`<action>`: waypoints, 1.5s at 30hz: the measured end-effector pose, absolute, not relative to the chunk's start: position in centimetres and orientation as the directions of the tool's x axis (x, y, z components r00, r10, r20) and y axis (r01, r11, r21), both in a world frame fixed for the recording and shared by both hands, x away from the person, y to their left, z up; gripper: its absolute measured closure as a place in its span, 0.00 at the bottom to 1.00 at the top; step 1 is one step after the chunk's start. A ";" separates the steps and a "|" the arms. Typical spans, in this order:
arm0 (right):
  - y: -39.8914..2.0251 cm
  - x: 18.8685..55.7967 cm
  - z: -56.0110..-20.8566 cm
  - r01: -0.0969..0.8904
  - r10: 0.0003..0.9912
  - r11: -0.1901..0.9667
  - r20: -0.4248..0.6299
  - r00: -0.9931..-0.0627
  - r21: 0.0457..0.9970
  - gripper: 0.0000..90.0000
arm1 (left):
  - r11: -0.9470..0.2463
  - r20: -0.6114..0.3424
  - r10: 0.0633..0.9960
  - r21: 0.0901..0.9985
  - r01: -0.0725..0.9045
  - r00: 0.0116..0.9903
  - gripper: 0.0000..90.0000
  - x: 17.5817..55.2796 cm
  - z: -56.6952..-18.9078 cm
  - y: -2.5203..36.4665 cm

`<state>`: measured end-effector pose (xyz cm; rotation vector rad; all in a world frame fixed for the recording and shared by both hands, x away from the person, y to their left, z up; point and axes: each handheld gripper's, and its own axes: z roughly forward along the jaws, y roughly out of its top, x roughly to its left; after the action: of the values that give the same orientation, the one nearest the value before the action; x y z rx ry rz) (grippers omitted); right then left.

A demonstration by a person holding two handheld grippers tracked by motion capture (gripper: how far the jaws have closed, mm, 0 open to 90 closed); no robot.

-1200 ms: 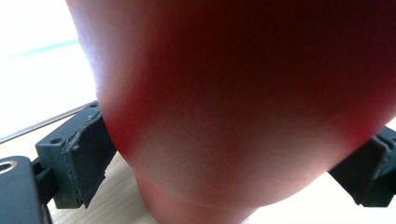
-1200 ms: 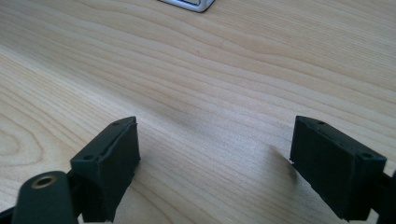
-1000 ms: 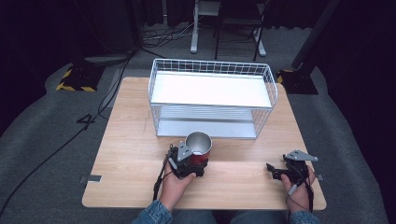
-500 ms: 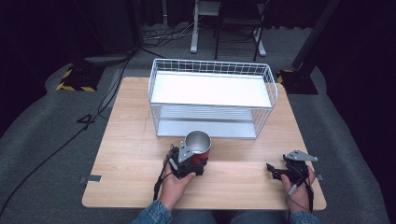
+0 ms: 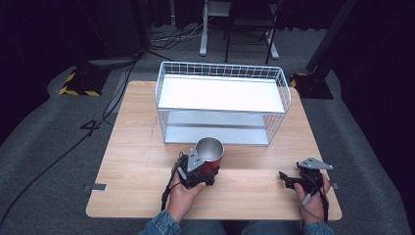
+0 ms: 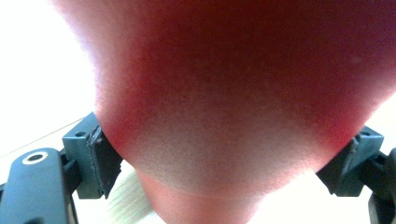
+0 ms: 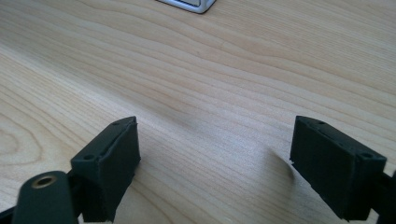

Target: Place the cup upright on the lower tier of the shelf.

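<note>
Nothing moved, left tongs (image 5: pixel 208 169) clamping red cup (image 5: pixel 210 155)

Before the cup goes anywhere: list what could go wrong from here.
1. The left gripper clamps the cup low on its red wall, so the open top could tip when lifted.
2. The rack stands just beyond the cup; moving forward might knock the rim against its wires.
3. The right gripper sits open, apart on the table, too far off to steady anything.
</note>
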<state>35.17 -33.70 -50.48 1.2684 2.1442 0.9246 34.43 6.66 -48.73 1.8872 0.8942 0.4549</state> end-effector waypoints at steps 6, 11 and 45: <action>-33.7 35.1 -50.5 0.559 0.886 0.347 -0.068 -0.459 0.753 0.18 | -0.255 -0.064 0.750 0.891 0.377 0.658 0.18 35.1 -47.7 6.4; -33.7 35.2 -50.5 0.560 0.886 0.347 -0.066 -0.460 0.752 0.18 | -0.252 -0.063 0.755 0.891 0.378 0.652 0.18 36.3 -47.4 5.9; -33.8 35.3 -50.5 0.568 0.881 0.342 -0.045 -0.471 0.748 0.18 | -0.196 -0.045 0.800 0.923 0.331 0.599 0.18 45.0 -46.3 3.8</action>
<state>35.26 -33.77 -50.49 1.2685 2.1654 0.9410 45.01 3.76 -46.27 1.7803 0.9243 0.5597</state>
